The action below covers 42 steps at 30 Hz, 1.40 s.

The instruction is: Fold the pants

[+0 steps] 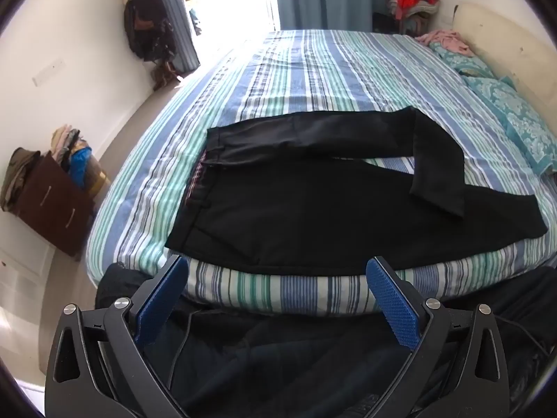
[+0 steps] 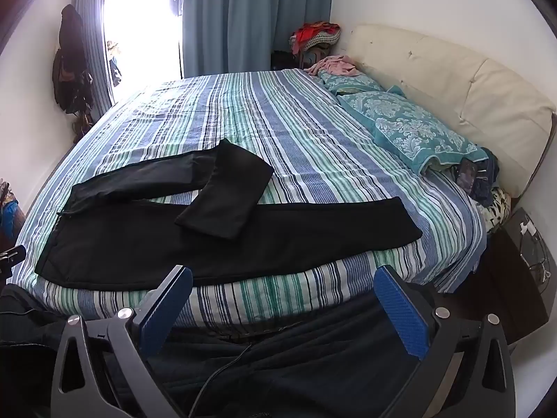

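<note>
Black pants [image 1: 313, 216] lie flat on the striped bed [image 1: 313, 69], waistband to the left, near the front edge. The near leg stretches right; the far leg is bent back so its cuff lies over the near leg. They also show in the right wrist view [image 2: 174, 240]. My left gripper [image 1: 278, 271] is open and empty, just short of the bed's front edge by the pants' seat. My right gripper [image 2: 283, 278] is open and empty, in front of the near leg.
Teal pillows [image 2: 417, 132] and a cream headboard [image 2: 452, 80] lie at the right. A brown box of clothes [image 1: 55, 202] stands on the floor left of the bed. Dark cloth and a cable [image 2: 222, 369] lie below the grippers. A dark nightstand [image 2: 522, 271] stands right.
</note>
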Tool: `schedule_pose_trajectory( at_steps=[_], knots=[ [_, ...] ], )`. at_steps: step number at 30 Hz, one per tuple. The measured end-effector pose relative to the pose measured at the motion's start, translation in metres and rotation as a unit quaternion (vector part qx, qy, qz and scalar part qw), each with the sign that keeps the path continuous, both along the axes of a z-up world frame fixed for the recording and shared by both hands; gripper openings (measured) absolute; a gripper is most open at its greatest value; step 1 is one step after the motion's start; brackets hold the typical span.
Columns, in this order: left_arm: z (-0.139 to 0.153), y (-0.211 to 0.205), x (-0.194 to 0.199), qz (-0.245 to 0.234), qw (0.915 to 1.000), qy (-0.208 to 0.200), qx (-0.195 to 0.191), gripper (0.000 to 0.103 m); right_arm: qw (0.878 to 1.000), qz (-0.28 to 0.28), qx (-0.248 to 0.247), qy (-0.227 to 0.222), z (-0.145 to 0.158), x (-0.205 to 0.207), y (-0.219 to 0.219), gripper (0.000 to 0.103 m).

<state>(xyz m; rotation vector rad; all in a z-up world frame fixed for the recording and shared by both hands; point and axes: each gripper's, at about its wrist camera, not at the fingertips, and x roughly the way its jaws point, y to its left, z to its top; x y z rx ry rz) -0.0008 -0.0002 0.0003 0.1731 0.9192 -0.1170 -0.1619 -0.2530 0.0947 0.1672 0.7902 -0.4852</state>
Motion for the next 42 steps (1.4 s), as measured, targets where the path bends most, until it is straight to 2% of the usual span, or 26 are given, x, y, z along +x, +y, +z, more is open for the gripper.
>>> schedule_pose_trajectory(
  at_steps=[4,6,12,42],
  knots=[
    [-0.006,0.005,0.002,-0.001,1.0,0.008,-0.005,0.102,1.0,-0.002,0.002,0.003,-0.002,0.0,-0.001,0.103],
    [0.0,-0.003,0.0,0.002,0.9999,0.004,0.013,0.102,1.0,0.001,-0.001,0.003,0.001,0.002,0.0,0.103],
    [-0.006,0.0,-0.001,0.002,1.0,0.007,0.006,0.102,1.0,0.005,0.0,0.004,0.002,0.004,0.006,0.103],
    [0.004,0.005,-0.004,-0.005,1.0,-0.001,-0.006,0.102,1.0,0.026,-0.008,0.004,0.003,0.006,0.015,0.103]
  ],
)
